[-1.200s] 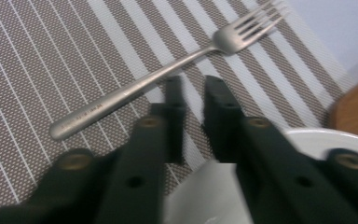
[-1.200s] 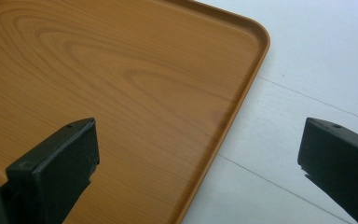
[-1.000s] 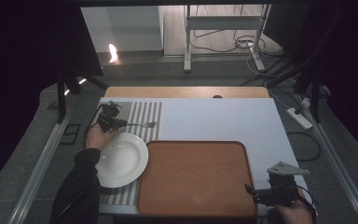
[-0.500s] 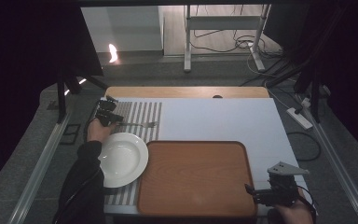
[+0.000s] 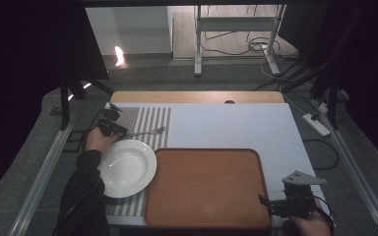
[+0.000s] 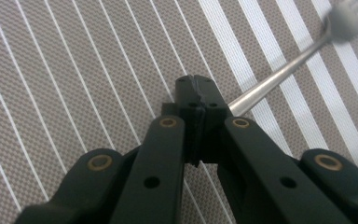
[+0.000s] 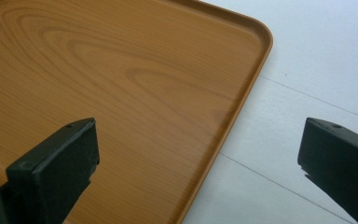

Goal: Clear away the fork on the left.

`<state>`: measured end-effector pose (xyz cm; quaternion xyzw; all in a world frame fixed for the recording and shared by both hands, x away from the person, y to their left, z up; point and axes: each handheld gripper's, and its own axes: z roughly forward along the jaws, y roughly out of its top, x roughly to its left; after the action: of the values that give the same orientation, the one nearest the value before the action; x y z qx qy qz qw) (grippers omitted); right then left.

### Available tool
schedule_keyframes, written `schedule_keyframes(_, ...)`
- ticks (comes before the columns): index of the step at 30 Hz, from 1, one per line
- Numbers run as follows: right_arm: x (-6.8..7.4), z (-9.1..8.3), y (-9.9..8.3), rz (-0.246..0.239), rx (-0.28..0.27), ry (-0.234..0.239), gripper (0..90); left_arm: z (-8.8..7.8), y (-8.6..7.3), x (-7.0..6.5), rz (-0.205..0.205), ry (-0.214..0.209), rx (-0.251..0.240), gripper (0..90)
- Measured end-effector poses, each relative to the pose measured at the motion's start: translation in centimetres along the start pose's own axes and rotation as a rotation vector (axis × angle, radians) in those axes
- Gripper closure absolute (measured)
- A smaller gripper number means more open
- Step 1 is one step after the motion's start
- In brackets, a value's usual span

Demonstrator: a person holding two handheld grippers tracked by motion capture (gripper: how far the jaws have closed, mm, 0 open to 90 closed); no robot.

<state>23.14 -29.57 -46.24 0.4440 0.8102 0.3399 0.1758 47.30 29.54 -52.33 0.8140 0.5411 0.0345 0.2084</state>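
My left gripper [image 5: 112, 127] [image 6: 196, 88] is shut on the handle end of a metal fork [image 5: 148, 132] [image 6: 279, 77]. It is low over the striped placemat [image 5: 150, 118] at the table's far left. The fork's tines point right, toward the mat's right edge, and are blurred in the left gripper view. A white plate [image 5: 127, 167] lies on the mat just in front of the fork. My right gripper [image 5: 274, 204] [image 7: 200, 154] is open at the near right, its jaws straddling the right rim of the wooden tray [image 5: 206, 187] [image 7: 121, 70] with nothing between them.
The pale tabletop [image 5: 236, 123] stretches behind and to the right of the tray. A wooden strip [image 5: 197, 97] runs along the far edge. A metal rail [image 5: 49, 162] borders the left side, and cables and a power strip [image 5: 316, 124] lie on the floor at the right.
My left gripper has shifted slightly left and down over the placemat with the fork in it. The right gripper has stayed where it was.
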Motion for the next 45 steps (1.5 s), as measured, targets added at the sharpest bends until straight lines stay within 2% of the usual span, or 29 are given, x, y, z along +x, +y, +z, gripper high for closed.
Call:
schedule_keyframes(3, 0.0, 0.0, 0.0, -0.002, -0.001, 0.000, 0.0, -0.2, -0.4, -0.2, 0.012, -0.015, 0.016, 89.3)
schedule_keyframes(5, 0.0, 0.0, 0.0, -0.004, -0.001, 0.002, 0.0, -0.4, -0.6, -0.4, 0.037, -0.028, 0.036, 89.4)
schedule_keyframes(10, 0.0, 0.0, 0.0, -0.006, -0.002, 0.004, 0.0, -0.5, -0.8, -0.8, 0.053, -0.048, 0.062, 89.4)
schedule_keyframes(12, 0.0, 0.0, 0.0, -0.007, -0.002, 0.005, 0.0, -0.5, -0.9, -1.0, 0.073, -0.079, 0.090, 89.4)
schedule_keyframes(17, 0.1, 0.0, 0.0, -0.009, -0.001, 0.007, 0.0, -0.6, -0.9, -1.0, 0.079, -0.090, 0.093, 89.4)
schedule_keyframes(18, 0.1, 0.0, 0.0, -0.010, -0.002, 0.007, 0.0, -0.7, -0.8, -1.0, 0.076, -0.087, 0.070, 89.4)
schedule_keyframes(19, 0.1, 0.0, 0.0, -0.010, -0.002, 0.007, 0.0, -0.7, -0.8, -1.0, 0.076, -0.087, 0.070, 89.3)
schedule_keyframes(20, 0.1, 0.0, 0.0, -0.010, -0.003, 0.007, 0.0, -1.1, -0.6, -1.1, 0.074, -0.075, 0.035, 89.1)
schedule_keyframes(24, 0.1, 0.0, 0.0, -0.010, -0.003, 0.007, 0.0, -1.5, -0.2, -1.4, 0.081, -0.053, -0.007, 67.6)
schedule_keyframes(25, 0.1, 0.0, 0.0, -0.010, -0.003, 0.007, 0.0, -1.6, -0.1, -1.6, 0.090, -0.046, -0.017, 67.6)
schedule_keyframes(27, 0.1, 0.0, 0.0, -0.010, -0.002, 0.007, 0.0, -1.5, 0.2, -2.0, 0.104, -0.042, -0.028, 58.1)
schedule_keyframes(28, 0.1, 0.0, 0.0, -0.010, -0.002, 0.007, 0.0, -1.3, 0.5, -2.6, 0.123, -0.019, -0.029, 46.6)
schedule_keyframes(29, 0.1, 0.0, 0.0, -0.010, -0.002, 0.007, 0.0, -1.3, 0.5, -2.6, 0.123, -0.019, -0.029, 39.8)
schedule_keyframes(30, 0.1, 0.0, 0.0, -0.010, -0.002, 0.007, 0.0, -1.2, 0.7, -2.8, 0.133, -0.009, -0.030, 39.8)
schedule_keyframes(32, 0.1, 0.0, 0.0, -0.010, -0.002, 0.008, 0.0, -1.0, 1.1, -3.3, 0.141, -0.006, -0.033, 23.9)
schedule_keyframes(33, 0.1, 0.0, 0.0, -0.011, -0.001, 0.008, 0.0, -0.9, 1.3, -3.5, 0.144, -0.011, -0.032, 23.9)
schedule_keyframes(34, 0.1, 0.0, 0.0, -0.011, -0.001, 0.008, 0.0, -0.8, 1.4, -3.7, 0.150, -0.021, -0.032, 16.9)
schedule_keyframes(35, 0.1, 0.0, 0.0, -0.011, -0.001, 0.008, 0.0, -0.6, 1.6, -4.0, 0.155, -0.023, -0.028, 16.9)
schedule_keyframes(37, 0.1, 0.0, 0.0, -0.011, -0.001, 0.009, 0.0, -0.2, 1.9, -4.4, 0.175, -0.014, -0.013, 8.8)
schedule_keyframes(38, 0.1, 0.0, 0.0, -0.011, -0.001, 0.009, 0.0, 0.0, 2.0, -4.7, 0.184, -0.014, -0.004, 8.8)
schedule_keyframes(40, 0.1, 0.0, 0.0, -0.013, 0.000, 0.009, 0.0, 0.9, 2.4, -5.3, 0.209, -0.002, 0.022, 1.8)
schedule_keyframes(41, 0.1, 0.0, 0.0, -0.013, 0.000, 0.009, 0.0, 0.9, 2.4, -5.3, 0.209, -0.002, 0.022, 0.9)
schedule_keyframes(42, 0.1, 0.0, 0.0, -0.015, 0.001, 0.009, 0.0, 1.5, 2.6, -5.6, 0.226, 0.008, 0.043, 0.0)
schedule_keyframes(43, 0.1, 0.0, 0.0, -0.015, 0.001, 0.009, 0.0, 1.5, 2.6, -5.6, 0.226, 0.008, 0.043, 0.0)
schedule_keyframes(45, 0.1, 0.0, 0.0, -0.014, 0.000, 0.010, 0.0, 2.1, 2.8, -5.8, 0.242, 0.013, 0.073, 0.0)
